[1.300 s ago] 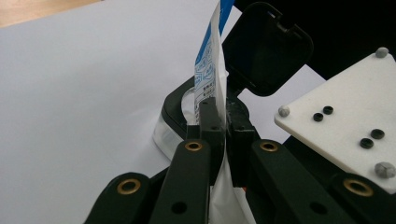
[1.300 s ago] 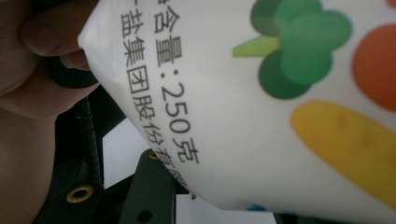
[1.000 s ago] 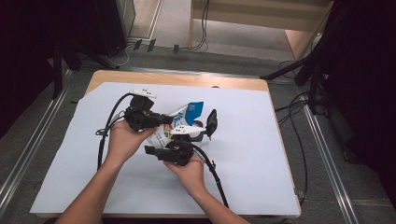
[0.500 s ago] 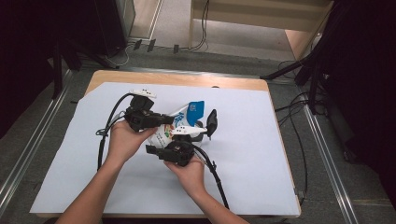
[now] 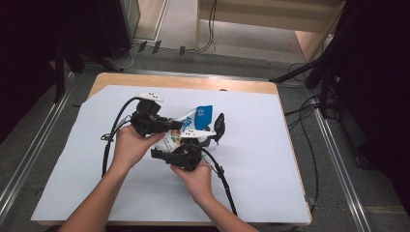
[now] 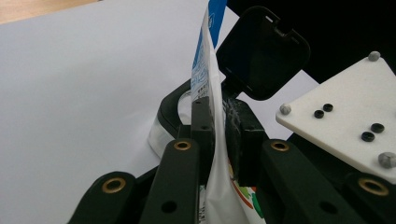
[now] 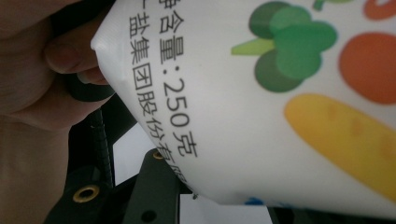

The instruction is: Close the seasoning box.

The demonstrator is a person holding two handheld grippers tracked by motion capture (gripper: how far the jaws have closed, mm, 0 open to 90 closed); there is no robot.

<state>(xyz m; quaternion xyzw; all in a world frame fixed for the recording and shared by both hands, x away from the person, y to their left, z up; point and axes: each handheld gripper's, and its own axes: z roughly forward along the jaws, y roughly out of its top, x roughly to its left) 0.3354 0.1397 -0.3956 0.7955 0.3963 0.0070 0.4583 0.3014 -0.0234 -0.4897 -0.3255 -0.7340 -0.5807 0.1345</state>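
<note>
A white bag (image 5: 200, 115) with a blue top and printed vegetables is held up between both grippers at the table's middle. My left gripper (image 5: 178, 124) pinches the bag's thin side edge (image 6: 210, 70). Its jaws have just been opening a little, with the film still between the pads (image 6: 201, 122). My right gripper (image 5: 186, 143) holds the bag's lower body (image 7: 257, 93). Its jaws have just been closing around it, and the pads are hidden. Under the bag's top stands a clear container (image 6: 170, 105) with a black rim and its black flip lid (image 5: 220, 126) raised open.
A white sheet (image 5: 270, 159) covers the wooden table (image 5: 183, 81). Black cables (image 5: 109, 145) trail from both grippers toward the near edge. The right gripper's white plate (image 6: 355, 116) sits close on the right in the left gripper view. Metal rails and floor cables run beside the table.
Hardly anything differs. Both hands and the bag stay where they were over the container.
</note>
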